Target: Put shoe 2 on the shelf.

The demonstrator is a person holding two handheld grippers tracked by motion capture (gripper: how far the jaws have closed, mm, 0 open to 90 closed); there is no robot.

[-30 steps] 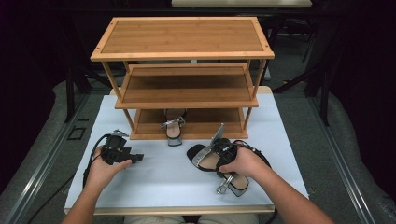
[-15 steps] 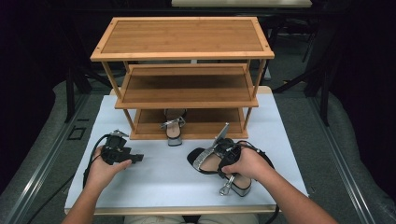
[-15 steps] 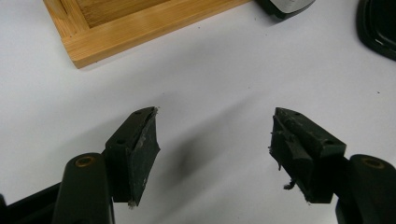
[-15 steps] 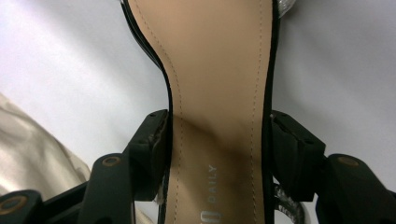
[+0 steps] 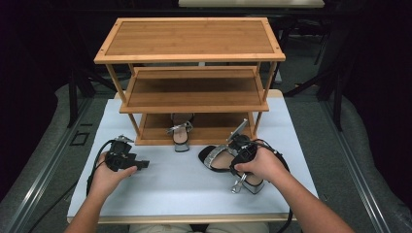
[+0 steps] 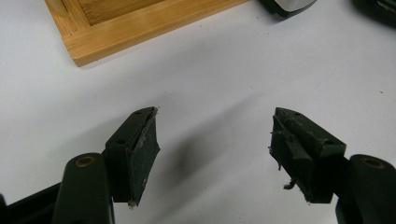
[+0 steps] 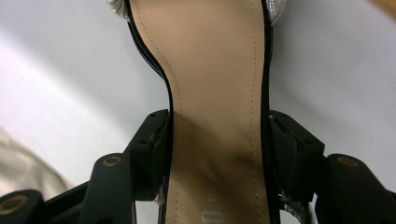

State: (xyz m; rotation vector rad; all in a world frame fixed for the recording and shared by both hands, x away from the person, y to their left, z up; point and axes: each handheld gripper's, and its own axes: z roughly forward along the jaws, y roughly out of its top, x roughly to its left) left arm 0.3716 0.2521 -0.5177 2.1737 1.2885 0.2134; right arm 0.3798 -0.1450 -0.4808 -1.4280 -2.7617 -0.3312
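Note:
A sandal [image 5: 214, 156] with a black sole, tan insole and silver straps lies on the white table top, right of centre. My right gripper [image 5: 234, 164] straddles its narrow middle. In the right gripper view the pads [image 7: 156, 154] press both edges of the insole [image 7: 215, 93]; the jaws have just been closing on it. The matching sandal [image 5: 180, 132] sits on the bottom shelf of the wooden rack [image 5: 189, 36]. My left gripper [image 5: 142, 165] rests at the left, open, with nothing between its fingers [image 6: 140, 154].
The three-tier bamboo rack stands at the back of the white table top [image 5: 184, 189]; its bottom corner [image 6: 116, 28] lies just ahead of the left gripper. Dark floor and metal frames surround the table. Cables trail from both grippers.
The right hand has shifted slightly up and toward the rack with the sandal between its jaws. The left hand has stayed still.

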